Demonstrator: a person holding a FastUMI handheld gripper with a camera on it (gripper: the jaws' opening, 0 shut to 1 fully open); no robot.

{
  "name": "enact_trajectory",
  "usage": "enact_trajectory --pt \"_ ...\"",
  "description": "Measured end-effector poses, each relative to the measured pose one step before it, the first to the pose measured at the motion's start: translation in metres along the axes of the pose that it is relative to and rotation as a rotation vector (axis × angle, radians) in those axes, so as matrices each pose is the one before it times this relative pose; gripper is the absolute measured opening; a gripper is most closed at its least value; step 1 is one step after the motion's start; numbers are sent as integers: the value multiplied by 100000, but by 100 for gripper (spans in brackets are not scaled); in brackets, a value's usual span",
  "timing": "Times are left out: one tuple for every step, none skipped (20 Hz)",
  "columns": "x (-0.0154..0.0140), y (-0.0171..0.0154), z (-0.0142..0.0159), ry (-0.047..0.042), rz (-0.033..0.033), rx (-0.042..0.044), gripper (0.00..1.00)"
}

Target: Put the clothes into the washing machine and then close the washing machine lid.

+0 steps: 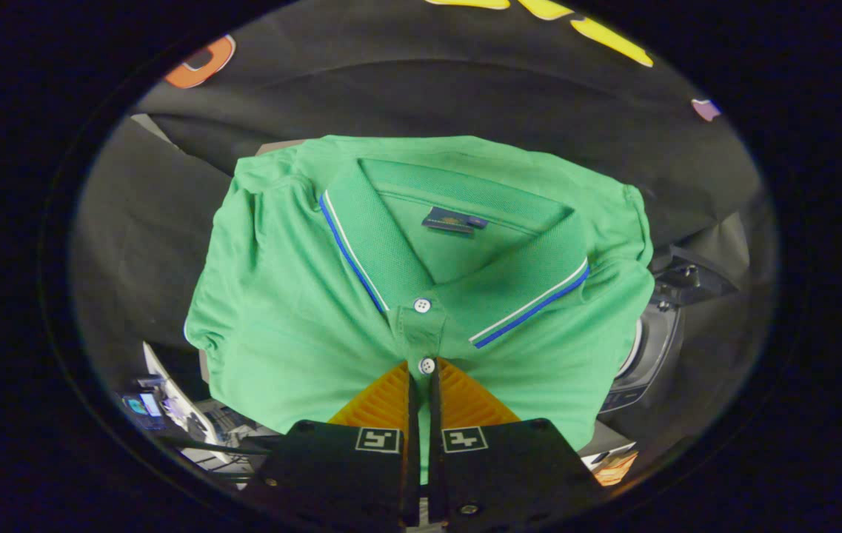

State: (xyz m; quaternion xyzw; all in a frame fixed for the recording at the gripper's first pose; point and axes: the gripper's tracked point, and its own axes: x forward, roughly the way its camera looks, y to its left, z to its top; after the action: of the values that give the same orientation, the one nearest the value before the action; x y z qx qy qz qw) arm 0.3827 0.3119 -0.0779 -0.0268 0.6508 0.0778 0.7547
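At centre frame, a folded green polo shirt (302, 318) hangs, its placket pinched between your gripper (421, 385) fingers, which are nearly closed on it. It should handle light, soft and floppy; that buttoned seam is a firm hold. At right, a dark rounded machine part (650, 355).

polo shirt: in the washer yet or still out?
Out. The green polo shirt hangs folded in front of the booth wall, pinched at its placket by the gripper, both fingers closed on the fabric.
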Motion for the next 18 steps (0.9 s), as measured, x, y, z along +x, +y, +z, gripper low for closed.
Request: enact_trajectory --pt "-134 -25 2 78 1169 1095 7" --pt "-232 -36 115 -518 900 907 6" --pt "-87 89 -49 -269 1193 1167 6" --pt "-273 -19 -121 920 450 1167 6" --pt "-69 128 168 320 722 -331 6" --pt "-264 -18 447 -727 -38 -360 6" --pt "-323 110 164 -695 378 -335 6" --pt "-272 131 247 -1028 662 -40 6" --pt "-194 79 33 -960 895 287 6" --pt "-269 -5 125 -892 1019 784 6" --pt "-377 -56 233 -1036 880 661 6" --pt "-379 -156 367 -1136 715 886 6" --pt "-336 -166 331 -971 962 942 6" --pt "-396 -68 159 -754 949 1323 6" --pt "-227 -174 313 -512 741 735 6" --pt "-103 -60 343 -798 675 448 6" --pt "-183 -19 98 -867 535 24 6" --pt "-397 -76 232 -1040 894 411 6"
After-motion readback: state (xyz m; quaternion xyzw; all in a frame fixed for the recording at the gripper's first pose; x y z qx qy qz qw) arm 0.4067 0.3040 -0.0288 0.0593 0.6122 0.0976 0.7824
